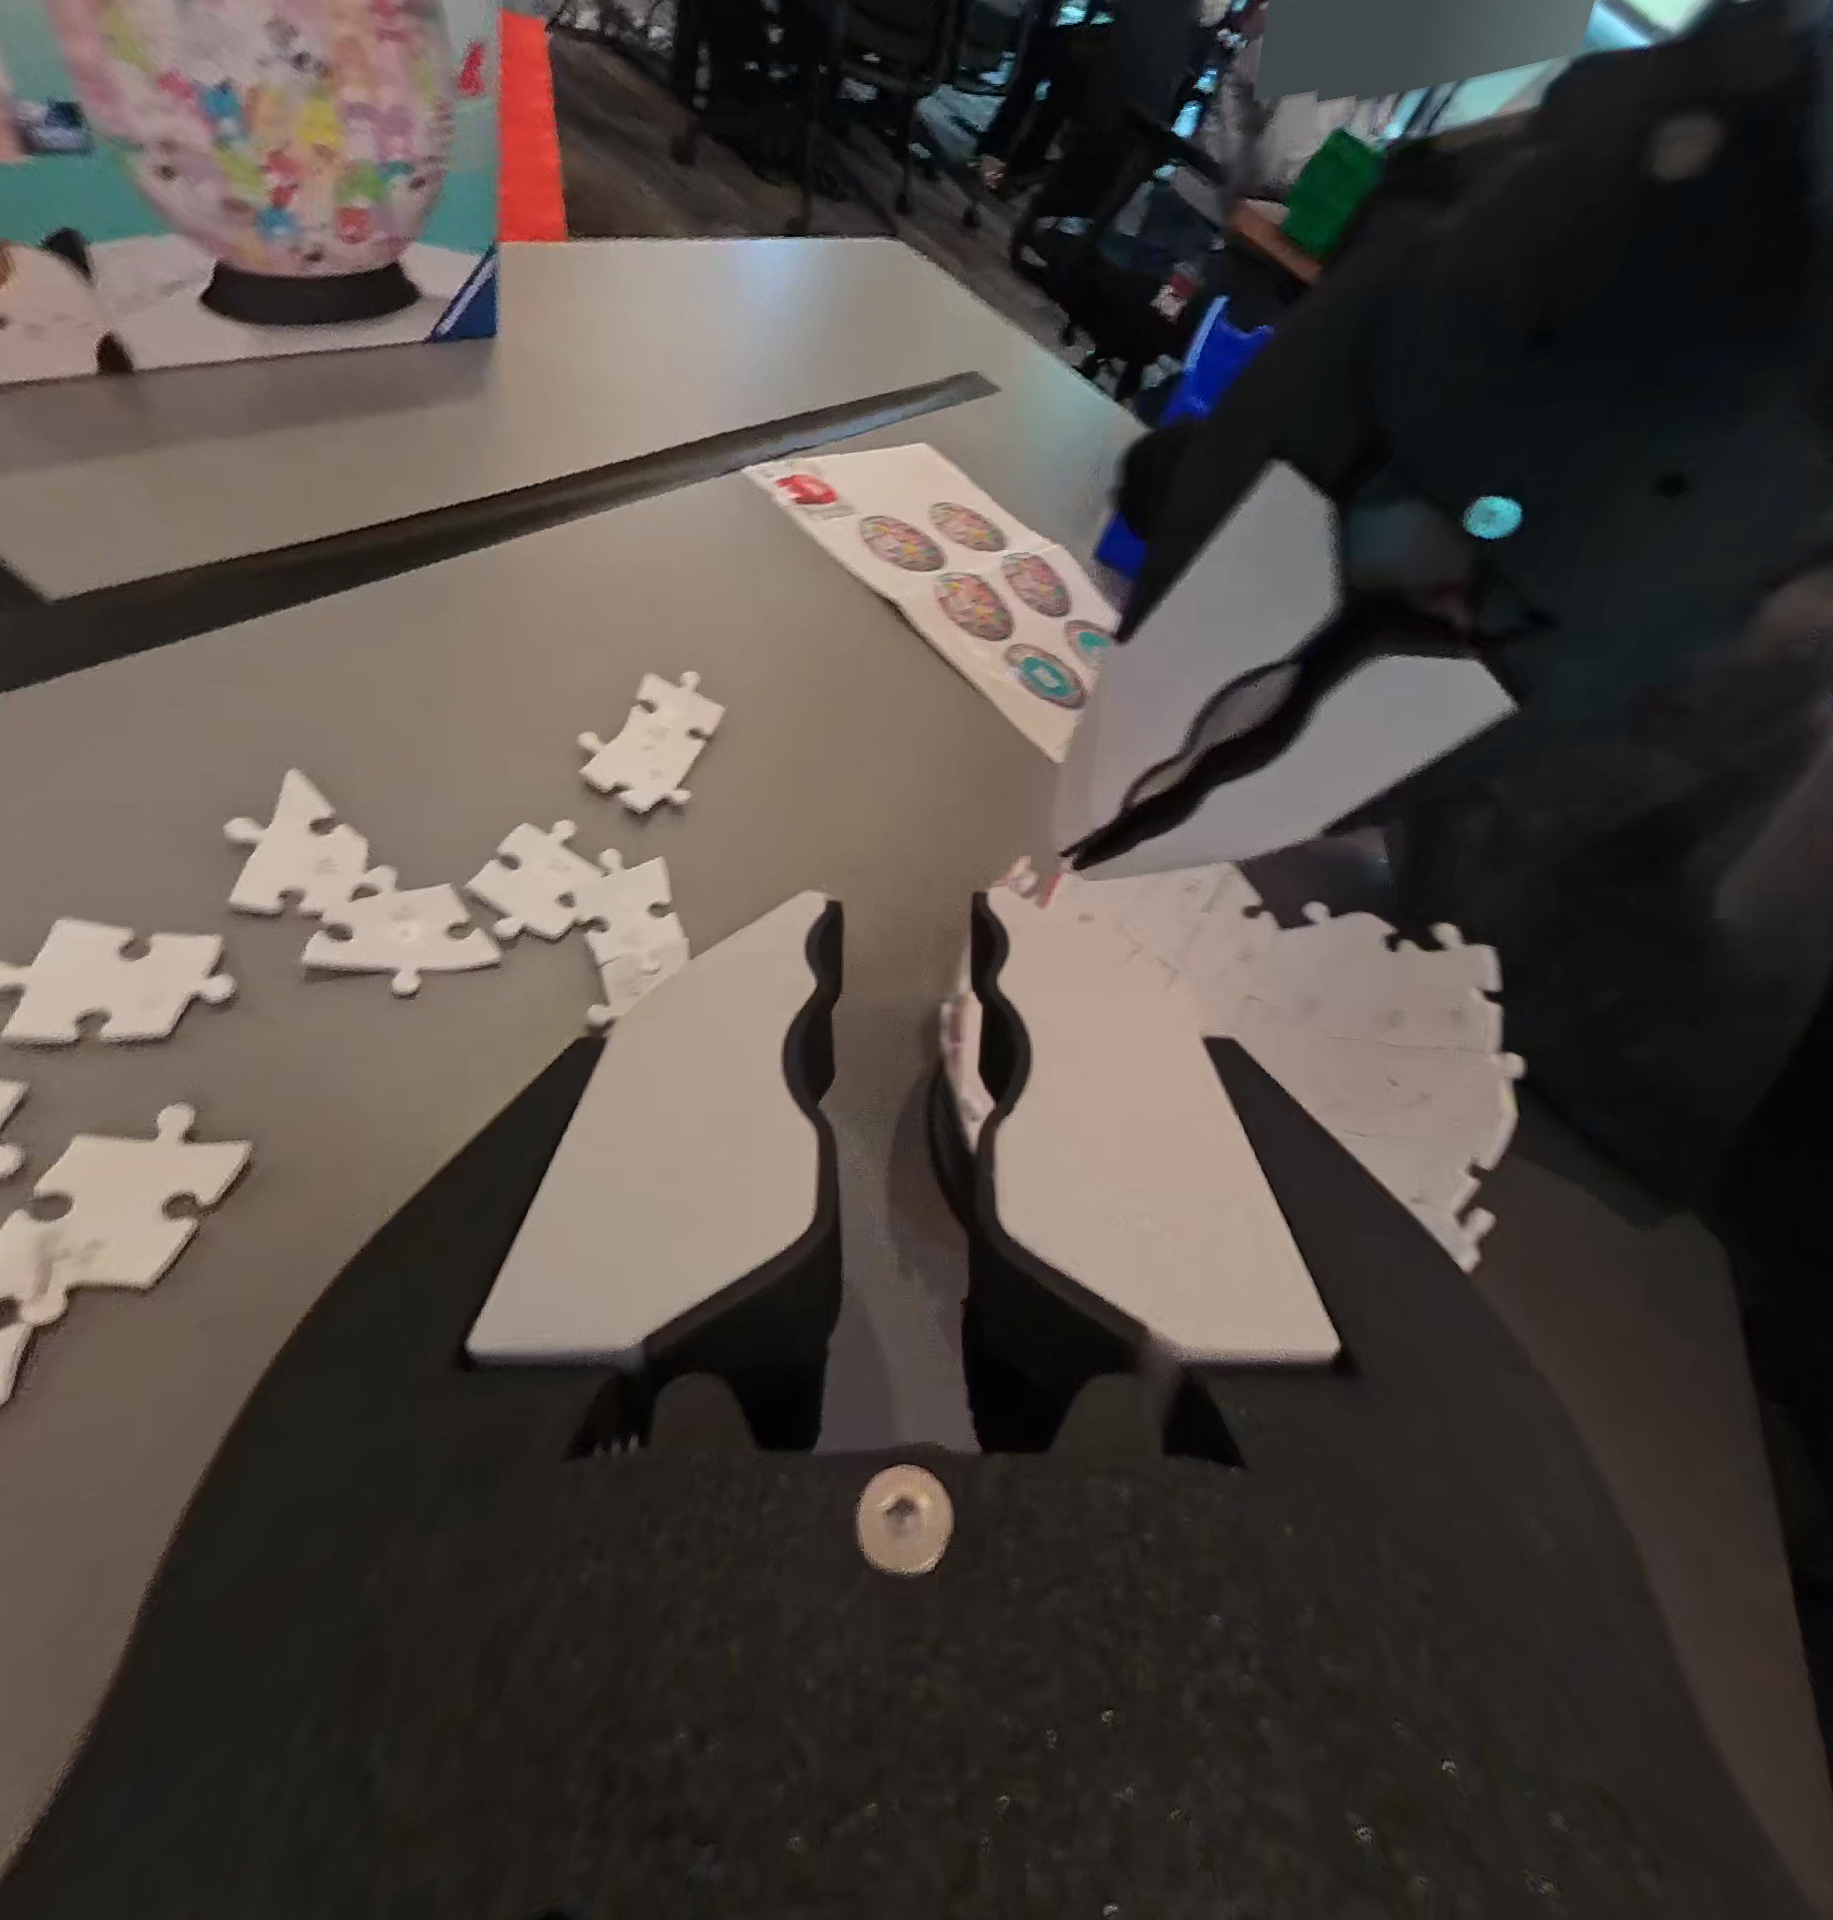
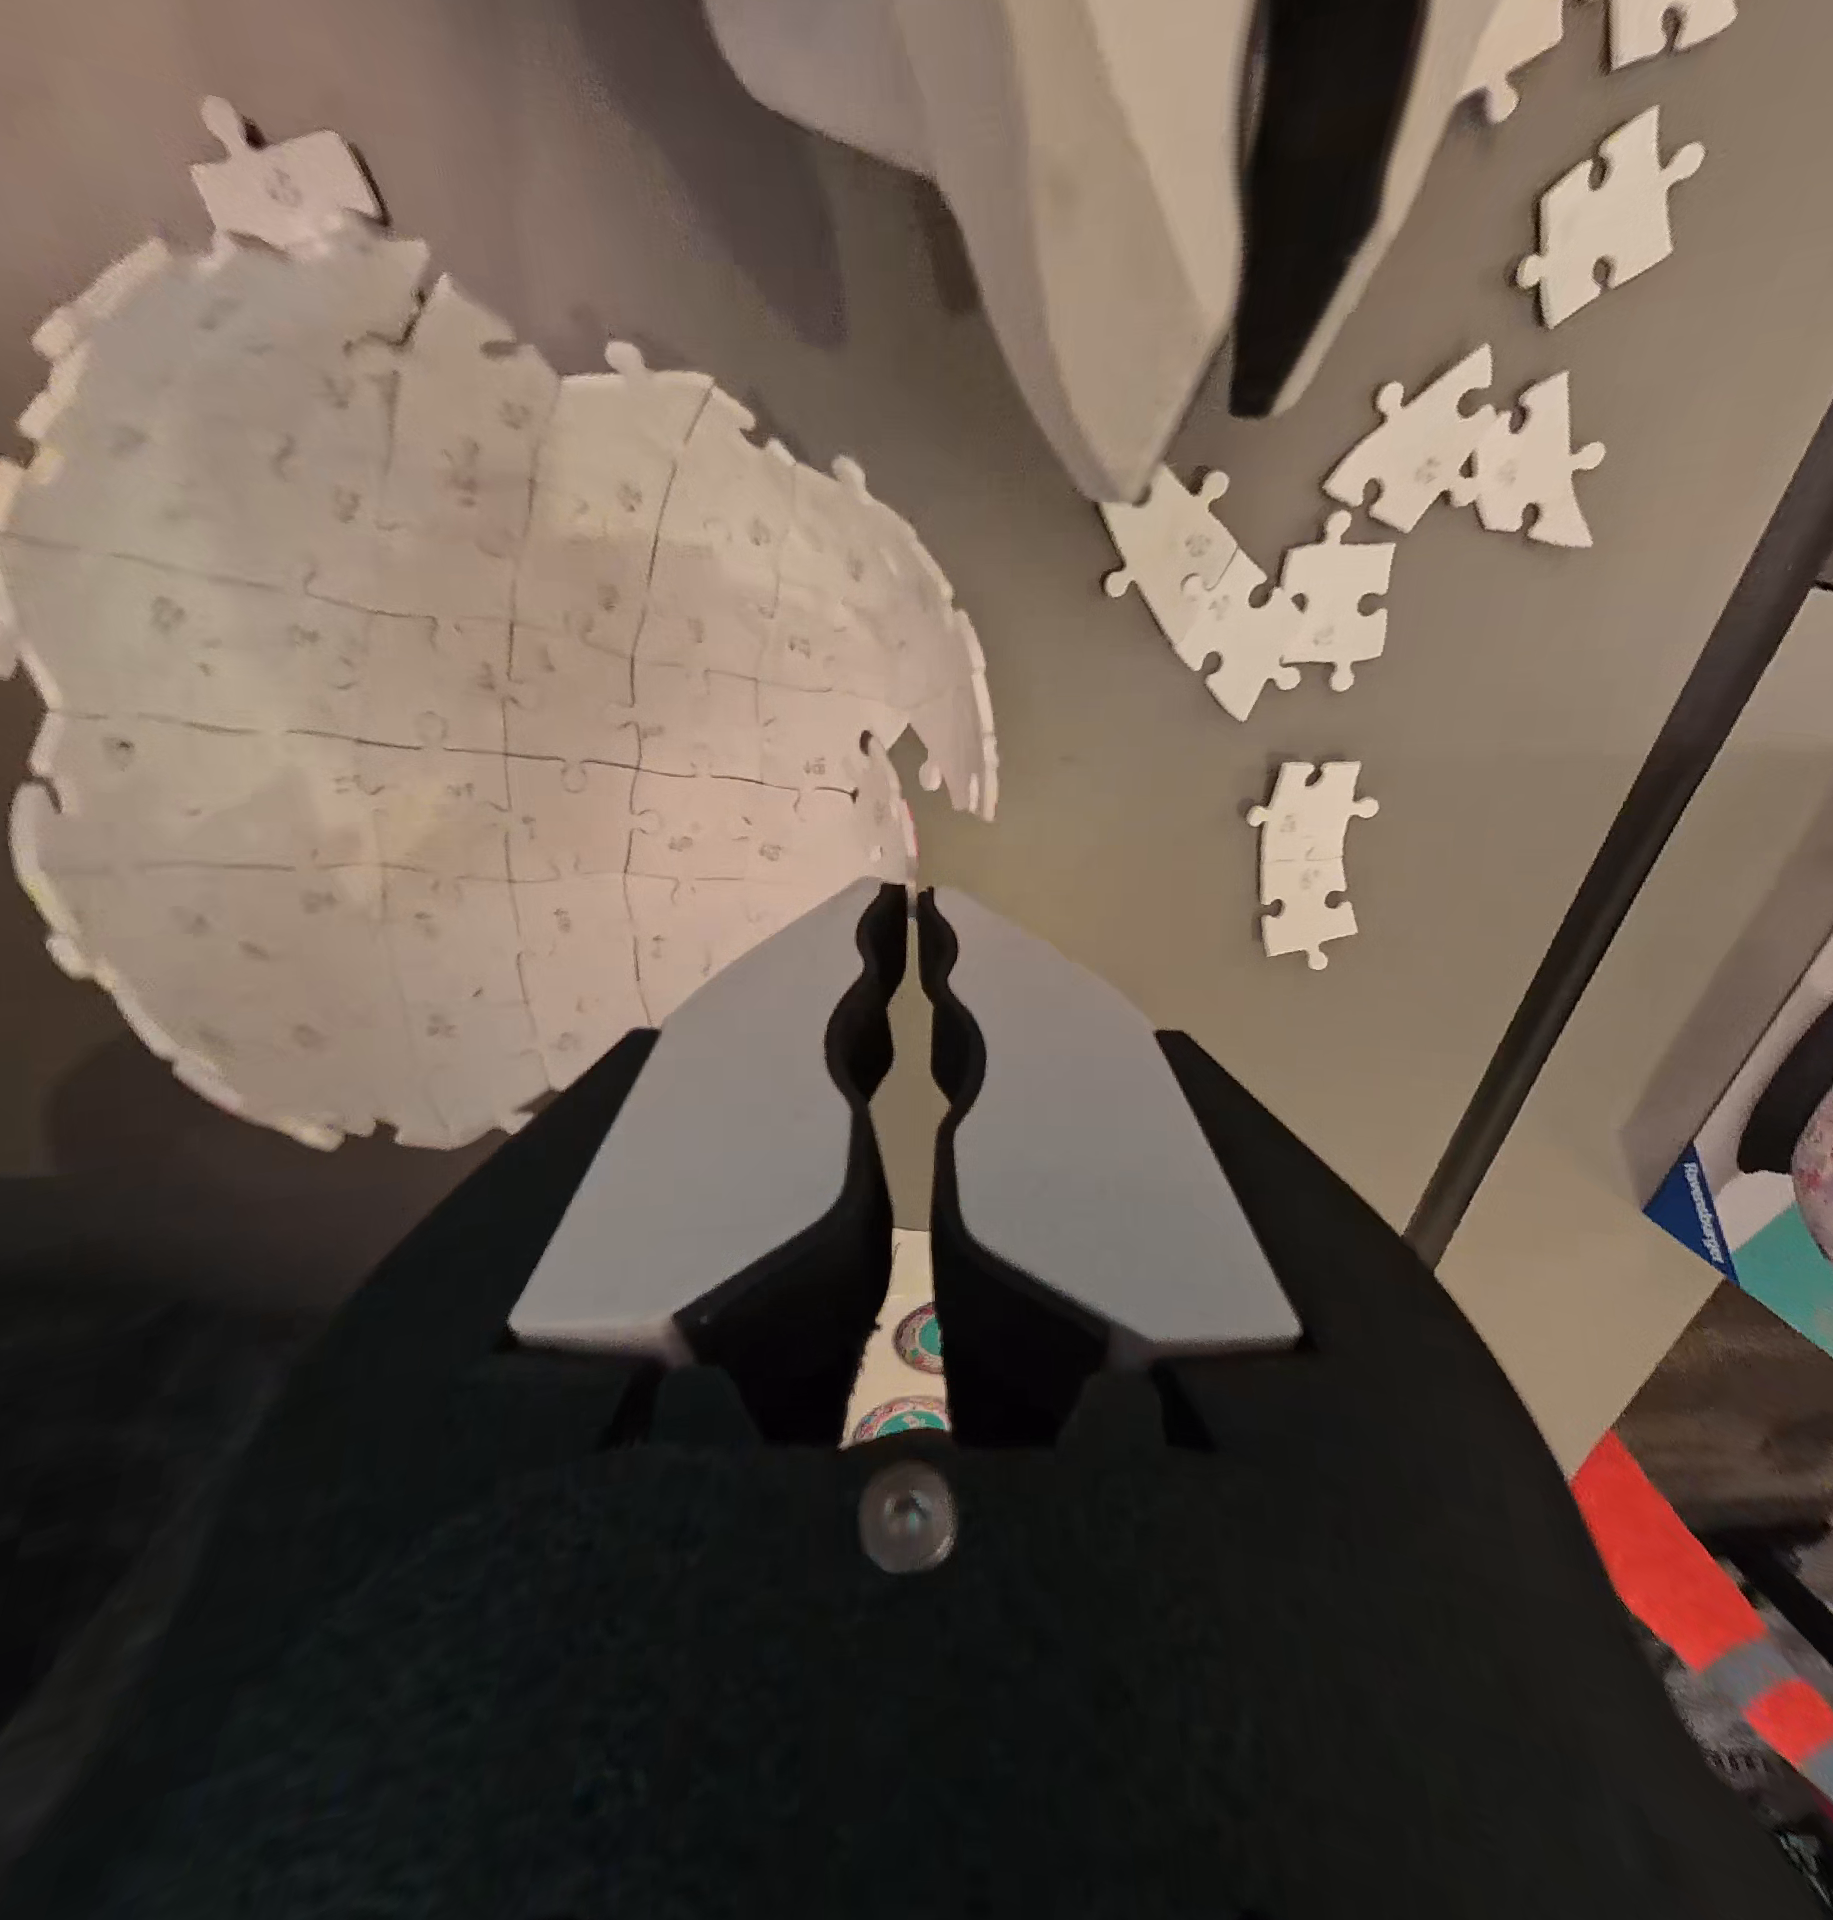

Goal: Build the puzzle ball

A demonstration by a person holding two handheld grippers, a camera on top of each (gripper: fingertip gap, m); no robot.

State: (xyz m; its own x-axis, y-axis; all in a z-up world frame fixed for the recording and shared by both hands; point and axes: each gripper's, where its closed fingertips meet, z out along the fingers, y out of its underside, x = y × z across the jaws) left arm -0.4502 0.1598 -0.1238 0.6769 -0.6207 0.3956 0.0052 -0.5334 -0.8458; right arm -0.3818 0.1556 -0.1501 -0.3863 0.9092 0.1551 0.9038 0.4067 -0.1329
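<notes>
On grey table, puzzle shell hollow upward, rim pinched by right gripper; left gripper parted.

Your left gripper has a black, grainy-textured body that flares wide toward the bottom of the frame, with one silver screw at its centre. Its two fingers are flat pale grey plates lined inside with wavy black pads. Your right gripper shows the same build: black shell, grey plates, silver screw.
</notes>
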